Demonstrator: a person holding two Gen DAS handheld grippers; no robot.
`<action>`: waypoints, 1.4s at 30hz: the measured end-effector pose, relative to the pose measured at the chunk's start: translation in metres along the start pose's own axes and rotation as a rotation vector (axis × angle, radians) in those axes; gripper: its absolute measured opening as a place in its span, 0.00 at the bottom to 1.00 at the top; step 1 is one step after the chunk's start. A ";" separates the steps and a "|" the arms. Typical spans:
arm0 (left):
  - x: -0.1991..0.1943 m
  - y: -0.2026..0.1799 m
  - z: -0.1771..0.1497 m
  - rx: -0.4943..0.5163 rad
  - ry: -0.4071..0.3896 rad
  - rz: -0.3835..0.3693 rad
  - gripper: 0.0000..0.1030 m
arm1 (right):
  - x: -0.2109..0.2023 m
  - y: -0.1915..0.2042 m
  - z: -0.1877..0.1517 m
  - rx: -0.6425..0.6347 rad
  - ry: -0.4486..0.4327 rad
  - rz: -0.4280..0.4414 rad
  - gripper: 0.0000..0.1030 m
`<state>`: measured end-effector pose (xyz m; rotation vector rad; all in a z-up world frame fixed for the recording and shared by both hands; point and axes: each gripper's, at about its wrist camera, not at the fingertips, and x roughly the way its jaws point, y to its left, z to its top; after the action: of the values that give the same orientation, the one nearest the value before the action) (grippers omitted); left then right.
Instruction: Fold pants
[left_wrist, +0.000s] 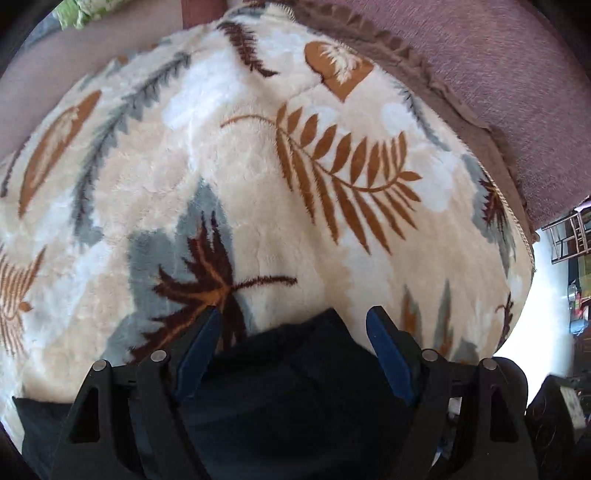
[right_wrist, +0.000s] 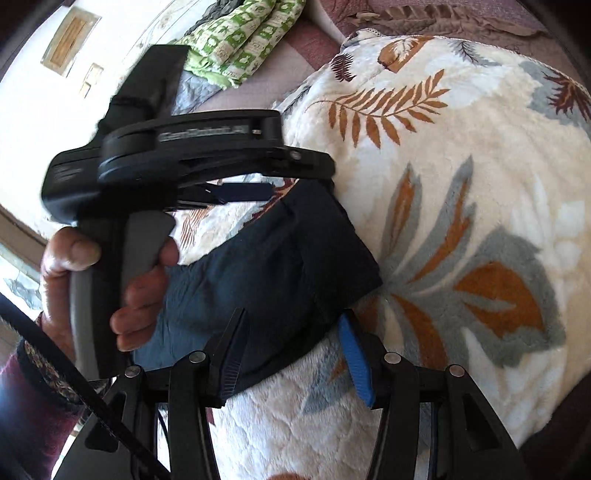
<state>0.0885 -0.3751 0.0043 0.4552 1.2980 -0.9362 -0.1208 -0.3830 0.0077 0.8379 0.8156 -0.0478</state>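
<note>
The dark navy pants lie folded in a compact bundle on a cream blanket with leaf print. In the left wrist view the pants fill the space between and under the fingers. My left gripper is open, its blue-padded fingers standing either side of the pants' folded corner; it also shows from the side in the right wrist view, held by a hand. My right gripper is open, with its fingers at the near edge of the bundle, not closed on it.
The blanket covers a mauve bed. A green patterned cloth lies at the far end. The person's hand holds the left gripper's handle. A chair and floor show beyond the bed's right edge.
</note>
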 end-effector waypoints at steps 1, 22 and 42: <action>0.004 -0.001 0.002 0.002 0.008 -0.005 0.77 | 0.002 0.000 0.000 0.002 -0.007 -0.001 0.54; -0.060 0.022 -0.025 -0.034 -0.129 -0.085 0.18 | 0.005 0.042 0.007 -0.129 -0.057 -0.050 0.17; -0.114 0.106 -0.106 -0.317 -0.260 -0.165 0.18 | 0.025 0.102 -0.007 -0.290 0.053 -0.032 0.16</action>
<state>0.1094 -0.1975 0.0629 -0.0208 1.2285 -0.8737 -0.0727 -0.3015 0.0542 0.5539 0.8621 0.0640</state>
